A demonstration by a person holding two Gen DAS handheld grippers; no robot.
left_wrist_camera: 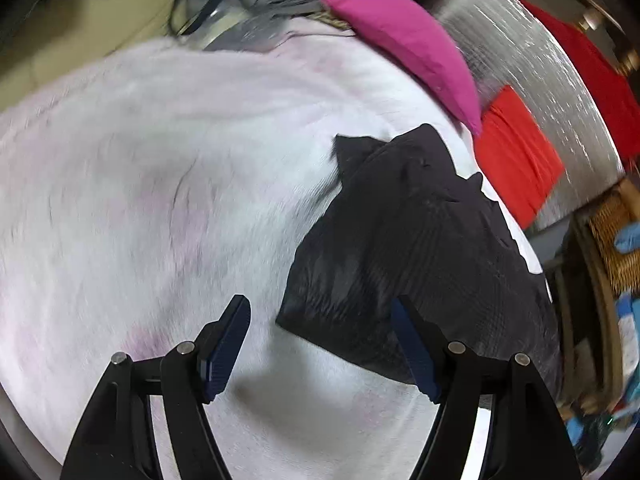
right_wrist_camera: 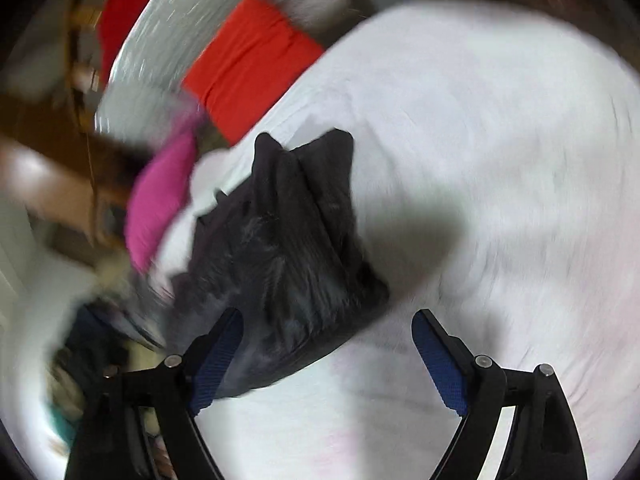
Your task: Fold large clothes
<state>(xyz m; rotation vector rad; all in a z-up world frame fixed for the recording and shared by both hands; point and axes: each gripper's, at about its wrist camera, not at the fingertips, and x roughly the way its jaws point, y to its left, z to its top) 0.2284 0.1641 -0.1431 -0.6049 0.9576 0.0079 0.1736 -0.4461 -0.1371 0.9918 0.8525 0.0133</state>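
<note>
Covering most of both views, a white sheet [left_wrist_camera: 160,184] [right_wrist_camera: 480,140] forms the work surface. A black garment [left_wrist_camera: 404,248] [right_wrist_camera: 288,264], folded into a compact bundle, lies on the sheet. In the left wrist view it sits toward the sheet's right edge. A silver mat [left_wrist_camera: 532,92] [right_wrist_camera: 160,36] lies beyond that edge, carrying a red cloth [left_wrist_camera: 516,156] [right_wrist_camera: 248,64]. A pink cushion [left_wrist_camera: 412,48] [right_wrist_camera: 160,204] rests at the sheet's border near the garment. The left gripper [left_wrist_camera: 320,348] has its jaws spread, with the garment's near corner between them but not pinched. The right gripper [right_wrist_camera: 328,360] is likewise spread wide above the garment's near edge, gripping nothing.
</note>
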